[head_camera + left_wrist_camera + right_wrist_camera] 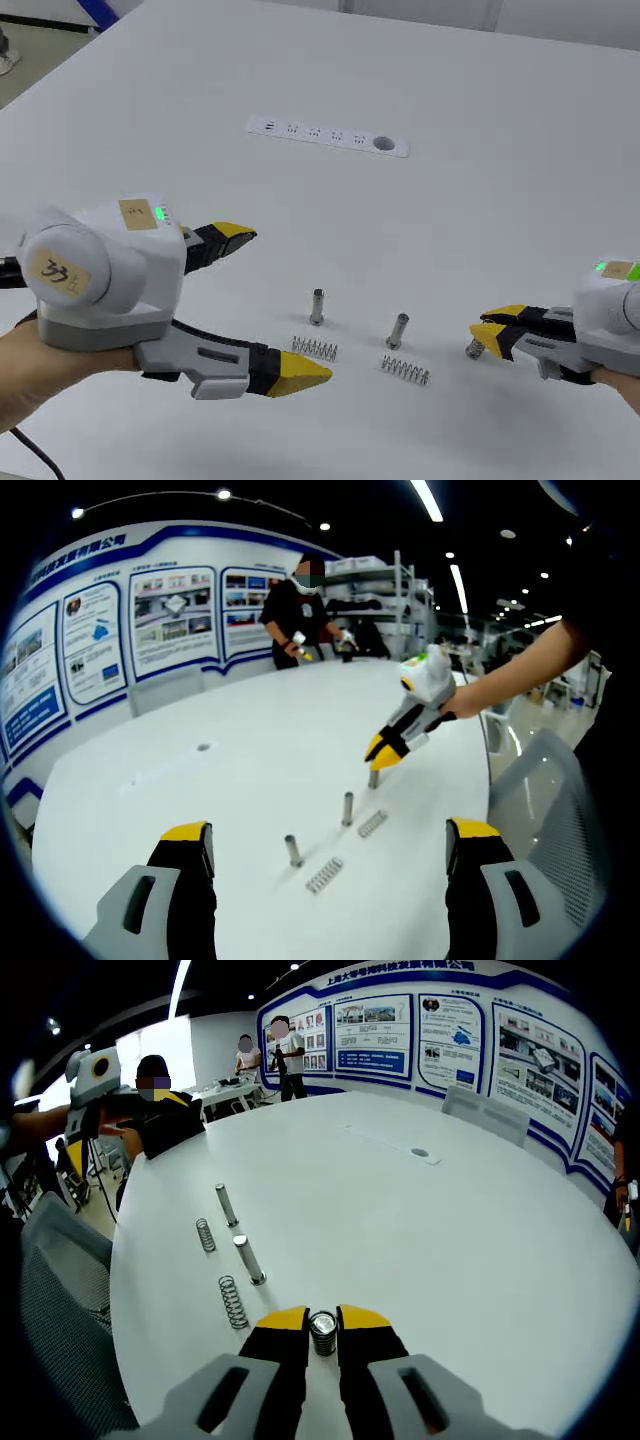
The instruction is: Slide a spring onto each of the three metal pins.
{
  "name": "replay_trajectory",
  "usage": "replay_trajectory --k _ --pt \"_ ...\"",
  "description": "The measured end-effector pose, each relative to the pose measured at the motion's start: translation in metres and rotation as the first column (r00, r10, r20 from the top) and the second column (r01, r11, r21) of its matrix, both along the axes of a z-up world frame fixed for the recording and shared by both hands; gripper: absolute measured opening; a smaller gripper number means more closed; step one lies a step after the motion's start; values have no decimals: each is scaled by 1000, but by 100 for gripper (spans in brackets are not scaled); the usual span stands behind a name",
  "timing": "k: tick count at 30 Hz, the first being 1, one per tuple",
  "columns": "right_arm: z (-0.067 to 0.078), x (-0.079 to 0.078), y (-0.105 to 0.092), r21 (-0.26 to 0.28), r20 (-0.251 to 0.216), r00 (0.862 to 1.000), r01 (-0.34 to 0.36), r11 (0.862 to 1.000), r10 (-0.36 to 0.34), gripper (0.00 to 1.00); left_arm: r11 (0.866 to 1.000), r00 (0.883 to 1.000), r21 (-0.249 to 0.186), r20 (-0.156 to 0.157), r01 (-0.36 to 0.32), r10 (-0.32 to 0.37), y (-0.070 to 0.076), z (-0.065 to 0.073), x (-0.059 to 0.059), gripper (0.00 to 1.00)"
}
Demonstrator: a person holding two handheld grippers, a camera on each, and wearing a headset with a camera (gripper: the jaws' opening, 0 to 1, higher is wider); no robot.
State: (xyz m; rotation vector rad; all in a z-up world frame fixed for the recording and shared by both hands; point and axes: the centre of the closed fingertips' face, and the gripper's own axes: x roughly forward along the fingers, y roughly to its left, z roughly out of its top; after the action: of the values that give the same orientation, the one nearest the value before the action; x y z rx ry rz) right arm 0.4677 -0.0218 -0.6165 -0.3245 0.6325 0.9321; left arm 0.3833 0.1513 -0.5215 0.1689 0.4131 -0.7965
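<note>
Right gripper [322,1322] has its jaws pinching a spring-wrapped pin [322,1333] that stands on the table [450,220]. Left gripper [288,303] has its jaws spread wide. Two bare pins [317,306] [397,331] stand upright nearby, with a loose spring [314,348] [405,370] lying beside each.

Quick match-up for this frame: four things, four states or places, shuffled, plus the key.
1 left gripper
2 right gripper
3 loose springs
4 power strip

A far side of the table
B shut on a pin with a spring on it
C lying flat beside bare pins
D jaws wide open

Pairs: 1-D, 2-B, 3-C, 4-A
</note>
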Motion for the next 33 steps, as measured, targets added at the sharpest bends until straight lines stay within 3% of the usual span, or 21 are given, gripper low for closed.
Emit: replay_trajectory --k 10,18,21,26,29,33 --pt "-6 -5 0 -29 -6 1000 -22 999 22 12 1000 1000 2 -6 4 -3 -2 -2 -5 98" --pt "0 -4 0 -33 10 1000 -21 999 21 17 1000 1000 -13 16 -1 1 1 7 -3 98" --pt "8 -4 -1 -32 22 1000 -22 999 22 18 1000 1000 -14 20 -2 3 2 8 -3 98" --pt "33 -2 2 -18 74 997 -30 999 31 19 1000 1000 -8 24 -6 6 6 8 -4 98" --pt "51 -6 15 -11 113 990 -81 997 81 19 1000 1000 -19 25 -15 15 8 8 -2 98" --pt "57 -20 35 -6 122 981 -153 988 153 20 1000 1000 -15 24 -19 20 10 7 -1 98"
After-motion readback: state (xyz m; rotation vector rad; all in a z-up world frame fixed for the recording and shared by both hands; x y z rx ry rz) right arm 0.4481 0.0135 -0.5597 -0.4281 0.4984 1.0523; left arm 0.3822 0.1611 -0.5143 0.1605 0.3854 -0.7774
